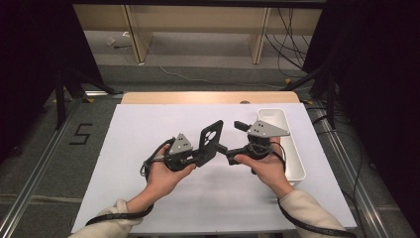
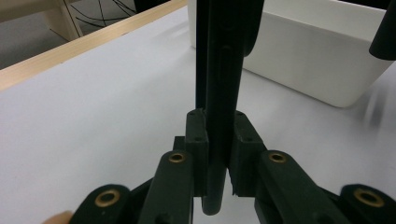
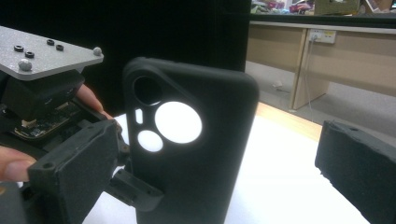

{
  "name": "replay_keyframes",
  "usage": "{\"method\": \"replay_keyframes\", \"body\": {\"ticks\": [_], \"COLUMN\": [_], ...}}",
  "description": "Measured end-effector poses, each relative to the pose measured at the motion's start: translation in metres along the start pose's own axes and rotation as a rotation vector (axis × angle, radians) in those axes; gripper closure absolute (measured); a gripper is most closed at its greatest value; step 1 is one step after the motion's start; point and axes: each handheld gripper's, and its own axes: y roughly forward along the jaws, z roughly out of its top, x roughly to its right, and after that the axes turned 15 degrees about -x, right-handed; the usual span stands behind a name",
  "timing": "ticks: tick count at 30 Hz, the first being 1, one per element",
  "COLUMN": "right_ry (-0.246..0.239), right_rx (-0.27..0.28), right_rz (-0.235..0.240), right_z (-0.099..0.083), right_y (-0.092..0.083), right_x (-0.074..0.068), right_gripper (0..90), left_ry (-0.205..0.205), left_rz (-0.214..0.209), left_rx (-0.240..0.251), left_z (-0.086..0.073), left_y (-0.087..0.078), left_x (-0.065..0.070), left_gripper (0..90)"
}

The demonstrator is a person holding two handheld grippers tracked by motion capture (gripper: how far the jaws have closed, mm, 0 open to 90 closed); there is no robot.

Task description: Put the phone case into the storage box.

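Over the white table [image 1: 148, 198], left side first: I see my left gripper [image 1: 198, 157] raised just above the surface, its jaws pressed tight on the lower end of a black phone case [image 1: 210, 141]. From the left gripper view, the case [image 2: 219, 102] runs edge-on straight up between the two pads [image 2: 196, 135], both touching it, with its bottom end poking down past them. From above, the case stands tilted, back face with its camera cut-outs turned toward my right side. Moving right: my right gripper [image 1: 231, 144] sits just beside the case, jaws spread wide, one finger low near the case's edge and the other higher up, apart from it. From the right gripper view, the case [image 3: 187, 154] stands between the two open pads [image 3: 359, 163]; I can't tell whether the near one touches it. One earlier frame isn't at hand, so I note only the wide stance. Far right, behind the right hand [image 1: 267, 171], a white rectangular bin [image 1: 297, 158] sits on the table's edge, near the right gripper.
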Motion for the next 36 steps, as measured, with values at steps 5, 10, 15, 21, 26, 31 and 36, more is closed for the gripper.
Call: {"method": "replay_keyframes", "body": {"ticks": [5,10,15,21,26,31,36], "right_ry": [0.0,0.006,0.007,0.008,0.013,0.02,0.032], "right_rx": [0.003,0.004,0.007,0.01,0.017,0.012,0.017], "right_rz": [-0.004,-0.008,-0.012,-0.016,-0.018,-0.021,-0.028], "right_z": [0.0,0.0,-0.001,-0.001,-0.002,-0.003,-0.004], "right_y": [0.0,-0.001,-0.001,-0.001,-0.001,0.0,0.0], "right_x": [-0.001,-0.001,-0.001,-0.002,-0.003,-0.004,-0.002], "right_gripper": [0.7,0.6,0.6,0.5,0.5,0.5,0.5], "left_ry": [0.0,0.0,0.001,0.0,-0.001,0.002,0.009], "left_rz": [-0.004,-0.003,-0.003,-0.001,-0.006,-0.005,-0.005], "left_rx": [0.004,0.002,0.006,0.006,0.007,0.005,0.005], "left_z": [0.002,0.003,0.004,0.006,0.008,0.009,0.009], "left_y": [0.003,0.005,0.007,0.01,0.012,0.015,0.018], "left_x": [0.003,0.003,0.004,0.007,0.009,0.011,0.013], "left_gripper": [79.6,79.6,79.6,79.6,79.6,79.6,79.6]}}
